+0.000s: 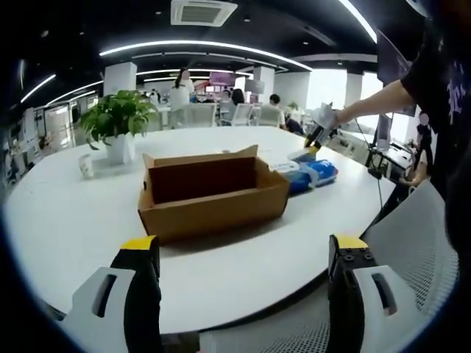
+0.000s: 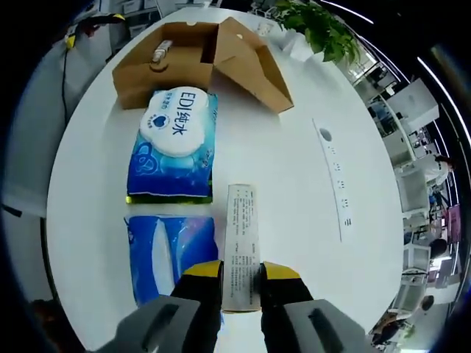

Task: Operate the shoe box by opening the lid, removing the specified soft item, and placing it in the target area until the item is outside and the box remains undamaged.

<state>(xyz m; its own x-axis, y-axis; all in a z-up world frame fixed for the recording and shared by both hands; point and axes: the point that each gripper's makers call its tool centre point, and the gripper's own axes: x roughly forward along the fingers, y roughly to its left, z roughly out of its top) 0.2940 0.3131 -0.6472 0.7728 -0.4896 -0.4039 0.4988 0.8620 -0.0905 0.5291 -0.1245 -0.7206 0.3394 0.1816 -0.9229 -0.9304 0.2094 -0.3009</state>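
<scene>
The brown cardboard shoe box stands open on the white round table, its lid tipped up at the back. My left gripper hovers at the table's near edge, jaws wide apart and holding nothing. Right of the box, my right gripper is over two blue soft packs. From above, the right gripper is shut on the near end of a long white carton. Beside it lie a blue wipes pack and a second blue pack. The shoe box holds a small white item.
A potted plant and a small cup stand at the table's far left. A socket strip is set into the tabletop. A mesh chair sits at the near right. A person's arm reaches in from the right.
</scene>
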